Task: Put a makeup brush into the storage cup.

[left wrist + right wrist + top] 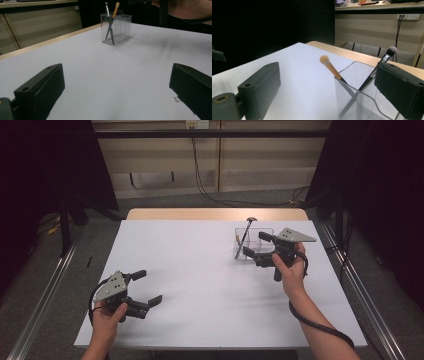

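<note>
A clear two-compartment holder stands at the far right of the white table. In one compartment two makeup brushes lean crossed: a dark-bristled brush and an orange-tipped brush. My right gripper hovers at the holder's near side, open, jaws either side of the holder's top and touching neither brush. My left gripper is at the table's near left, open with nothing between its jaws. In the left gripper view the holder is far ahead, past my left gripper.
A wooden strip runs along the table's far edge. Metal rails flank the table on both sides. Cables lie on the floor behind. The person's right hand is beside the holder.
</note>
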Tool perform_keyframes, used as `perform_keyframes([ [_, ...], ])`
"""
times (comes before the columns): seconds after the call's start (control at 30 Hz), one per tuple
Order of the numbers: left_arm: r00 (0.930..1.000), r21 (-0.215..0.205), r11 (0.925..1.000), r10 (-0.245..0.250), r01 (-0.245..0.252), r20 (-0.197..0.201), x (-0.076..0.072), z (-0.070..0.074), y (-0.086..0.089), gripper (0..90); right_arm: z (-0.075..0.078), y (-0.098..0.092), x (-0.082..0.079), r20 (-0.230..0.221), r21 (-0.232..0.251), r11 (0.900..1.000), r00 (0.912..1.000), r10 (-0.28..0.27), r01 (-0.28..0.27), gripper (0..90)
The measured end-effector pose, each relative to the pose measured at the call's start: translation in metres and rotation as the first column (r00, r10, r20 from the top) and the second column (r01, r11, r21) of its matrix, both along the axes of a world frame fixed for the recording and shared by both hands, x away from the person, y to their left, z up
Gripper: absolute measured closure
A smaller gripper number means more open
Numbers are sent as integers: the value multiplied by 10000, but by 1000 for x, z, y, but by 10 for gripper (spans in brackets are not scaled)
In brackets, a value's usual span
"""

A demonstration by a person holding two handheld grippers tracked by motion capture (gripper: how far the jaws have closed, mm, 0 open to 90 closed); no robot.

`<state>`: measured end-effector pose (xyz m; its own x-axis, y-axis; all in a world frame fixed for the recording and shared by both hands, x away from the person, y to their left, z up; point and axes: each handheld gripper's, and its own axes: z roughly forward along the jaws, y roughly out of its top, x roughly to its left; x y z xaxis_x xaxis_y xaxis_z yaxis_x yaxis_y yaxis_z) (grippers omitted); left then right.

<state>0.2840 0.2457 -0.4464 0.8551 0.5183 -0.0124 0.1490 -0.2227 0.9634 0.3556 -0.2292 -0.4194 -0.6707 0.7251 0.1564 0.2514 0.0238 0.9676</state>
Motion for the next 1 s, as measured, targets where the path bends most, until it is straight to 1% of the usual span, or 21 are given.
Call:
perform_keyframes([
  [0.07,10000,24,10000,-53,53,8,1,0,-1,0,0,-1,-1,19,-4,10000,10000,62,-62,56],
  [0.43,9999,-41,9999,-97,97,-31,3,0,-2,0,-2,-7,-7,-25,-117,9999,10000,-55,54,56],
  [0.63,9999,-25,9999,-115,115,10,4,0,-3,0,-4,-9,-12,-6,-225,9997,10000,39,-39,56],
  [0.7,9999,-80,9999,-128,128,-14,4,0,-4,0,-5,-10,-13,-11,-265,9996,10000,22,-22,56],
  [0.9,9997,39,9997,-236,236,33,6,1,-6,0,-7,-12,-18,-3,-333,9994,10000,63,-64,56],
  [1.0,9997,11,9997,-245,245,8,7,1,-6,0,-7,-13,-21,23,-390,9992,10000,76,-75,56],
])
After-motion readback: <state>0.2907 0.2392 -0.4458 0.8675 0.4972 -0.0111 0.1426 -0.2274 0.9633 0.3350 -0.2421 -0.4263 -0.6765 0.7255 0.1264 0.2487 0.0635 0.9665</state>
